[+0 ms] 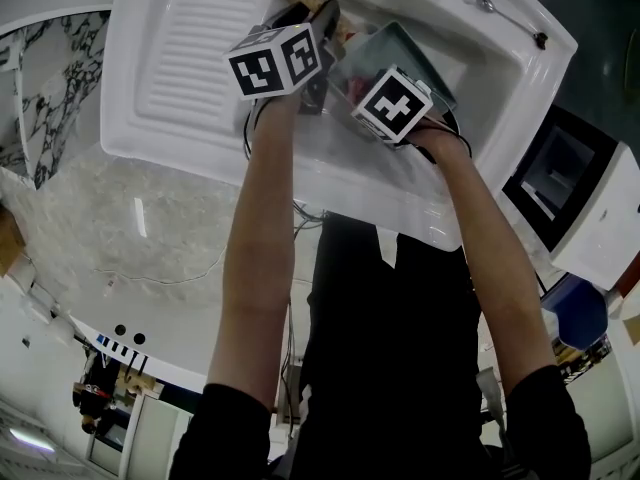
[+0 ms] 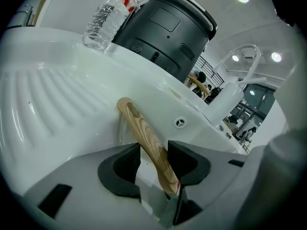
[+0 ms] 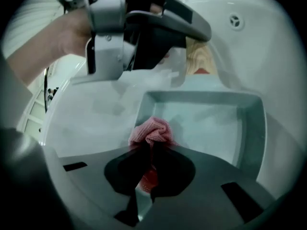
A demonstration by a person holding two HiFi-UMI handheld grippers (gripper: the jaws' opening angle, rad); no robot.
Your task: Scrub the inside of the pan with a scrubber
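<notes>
Your left gripper (image 2: 153,150) was closed on the wooden handle (image 2: 136,123) of the pan (image 3: 211,123), which sat in the white sink (image 1: 180,58). Your right gripper (image 3: 152,152) pinched the pink scrubber (image 3: 151,132) and pressed it against the pan's inside, near a corner. A bottle (image 2: 108,18) stood behind the sink. Its red label was too blurred to read.
</notes>
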